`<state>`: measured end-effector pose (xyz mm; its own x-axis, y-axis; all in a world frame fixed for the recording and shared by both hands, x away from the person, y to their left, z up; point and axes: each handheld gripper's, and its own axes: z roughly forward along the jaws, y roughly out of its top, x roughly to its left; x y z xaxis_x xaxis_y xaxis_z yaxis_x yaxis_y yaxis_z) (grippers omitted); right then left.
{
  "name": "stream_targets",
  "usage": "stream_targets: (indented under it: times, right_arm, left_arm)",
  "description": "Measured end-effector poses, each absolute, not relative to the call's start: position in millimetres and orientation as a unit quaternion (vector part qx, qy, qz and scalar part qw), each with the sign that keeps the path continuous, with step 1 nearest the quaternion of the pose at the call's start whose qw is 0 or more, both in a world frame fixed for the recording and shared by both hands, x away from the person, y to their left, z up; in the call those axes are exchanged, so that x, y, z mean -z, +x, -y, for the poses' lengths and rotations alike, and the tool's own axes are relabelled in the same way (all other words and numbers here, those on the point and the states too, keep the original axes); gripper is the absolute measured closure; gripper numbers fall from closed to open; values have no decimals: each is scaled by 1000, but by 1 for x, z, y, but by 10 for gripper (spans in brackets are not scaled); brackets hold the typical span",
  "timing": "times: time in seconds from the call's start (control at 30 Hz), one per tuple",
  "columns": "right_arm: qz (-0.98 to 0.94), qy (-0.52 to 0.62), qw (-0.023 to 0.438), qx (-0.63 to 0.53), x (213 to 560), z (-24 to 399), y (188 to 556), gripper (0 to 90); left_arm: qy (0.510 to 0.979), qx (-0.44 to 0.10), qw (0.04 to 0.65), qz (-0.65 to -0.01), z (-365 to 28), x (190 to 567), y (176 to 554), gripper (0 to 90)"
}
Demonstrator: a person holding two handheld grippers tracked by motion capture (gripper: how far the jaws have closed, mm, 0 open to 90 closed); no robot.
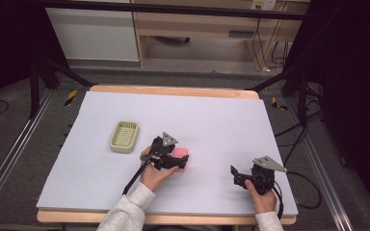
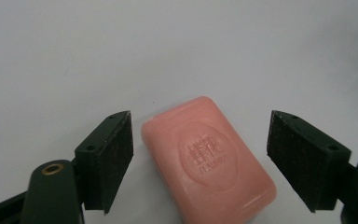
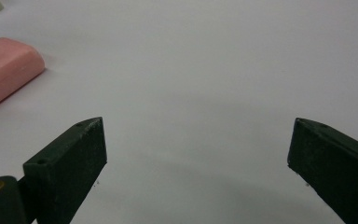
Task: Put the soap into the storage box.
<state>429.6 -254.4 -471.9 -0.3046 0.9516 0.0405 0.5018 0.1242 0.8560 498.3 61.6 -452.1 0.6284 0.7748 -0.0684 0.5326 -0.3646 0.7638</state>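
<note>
Soap is what the work turns on: a pink bar of soap [image 2: 209,165] lies flat on the pale mat [image 1: 212,120] that covers the table, a little toward the near edge from the middle, with a stamped oval facing up. The left gripper [image 1: 179,161] hangs right over it, jaws wide, one pad [image 2: 116,158] just beside the bar's one long side and the other pad standing off from the opposite side, neither pressing on it, so the bar sits loose between them. The person's left hand [image 1: 153,174] carries that gripper, a light sleeve [image 1: 130,209] reaching in from the near edge. Toward the left edge from the soap, and a touch farther back, sits a pale green slatted soap dish [image 1: 125,136], well apart from the bar. Over by the near right corner the right gripper [image 1: 237,175] is held low above bare mat, its jaws spread wide with nothing between them
</note>
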Motion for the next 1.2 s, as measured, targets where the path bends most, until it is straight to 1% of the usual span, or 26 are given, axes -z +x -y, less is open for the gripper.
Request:
stream_targets:
  times: [0.63, 1.2]
  right_arm:
    - [-699, 521, 272, -407, 473, 254, 430, 48]
    - [-701, 521, 270, -405, 474, 254, 431, 48]
  left_arm:
    - [821, -144, 368, -412, -53, 466, 505, 227]
    - [816, -132, 362, -431, -51, 471, 506, 212]
